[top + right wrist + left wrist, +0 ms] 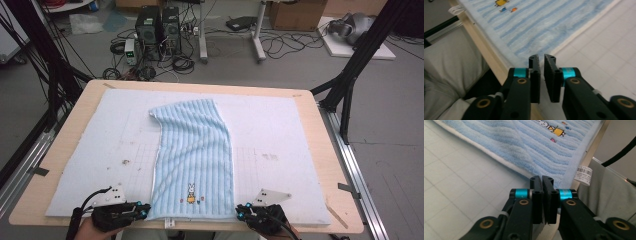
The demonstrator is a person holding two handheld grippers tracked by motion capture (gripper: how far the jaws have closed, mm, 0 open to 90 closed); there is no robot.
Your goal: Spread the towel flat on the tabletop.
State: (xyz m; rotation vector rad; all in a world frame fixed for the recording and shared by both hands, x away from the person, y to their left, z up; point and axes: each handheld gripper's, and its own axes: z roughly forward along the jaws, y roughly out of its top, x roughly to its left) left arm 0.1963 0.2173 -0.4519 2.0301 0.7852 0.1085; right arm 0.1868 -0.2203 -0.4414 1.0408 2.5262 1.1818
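Observation:
A light blue striped towel lies lengthwise on the pale gridded mat, its far end rumpled and its near hem at the table's front edge. A small rabbit picture sits near that hem. My left gripper rests by the towel's near left corner and my right gripper by the near right corner. In the left gripper view the jaws stand a thin slit apart just short of the towel corner, nothing between them. In the right gripper view the jaws show a narrow empty gap beside the towel edge.
The mat covers most of a wooden table. A white barcode label hangs from the towel's hem over the front edge. A person's grey clothing is close behind both grippers. Computers and cables lie on the floor beyond the table.

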